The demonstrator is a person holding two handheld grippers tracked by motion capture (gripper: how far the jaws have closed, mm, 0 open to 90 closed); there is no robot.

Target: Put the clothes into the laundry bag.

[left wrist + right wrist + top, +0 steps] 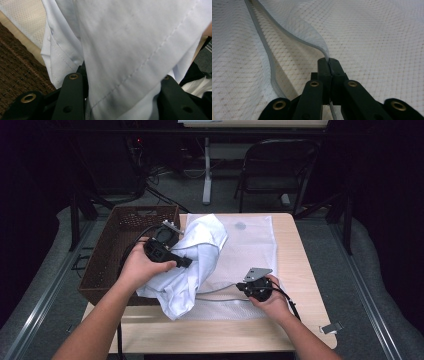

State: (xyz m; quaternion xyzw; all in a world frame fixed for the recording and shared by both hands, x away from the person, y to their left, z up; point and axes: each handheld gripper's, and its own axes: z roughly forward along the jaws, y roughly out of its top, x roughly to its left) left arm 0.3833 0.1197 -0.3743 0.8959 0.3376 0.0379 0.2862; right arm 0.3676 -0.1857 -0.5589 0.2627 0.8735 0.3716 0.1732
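The left gripper (186, 263) clenched the white shirt (192, 262) beside the wicker basket (107, 257); the right gripper (329, 62) pinched the mesh laundry bag's (250, 242) zippered edge.

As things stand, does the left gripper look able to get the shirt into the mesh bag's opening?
Probably yes: the right gripper lifts the mesh bag's zipper edge, and the left gripper holds the shirt beside it.

A white shirt (192, 260) lies crumpled in a tall heap on the left part of a white mesh laundry bag (250, 245), with one side hanging over the table edge by the basket. The bag is flat on the table, and its grey zipper edge (287, 32) is open and lifted a little.
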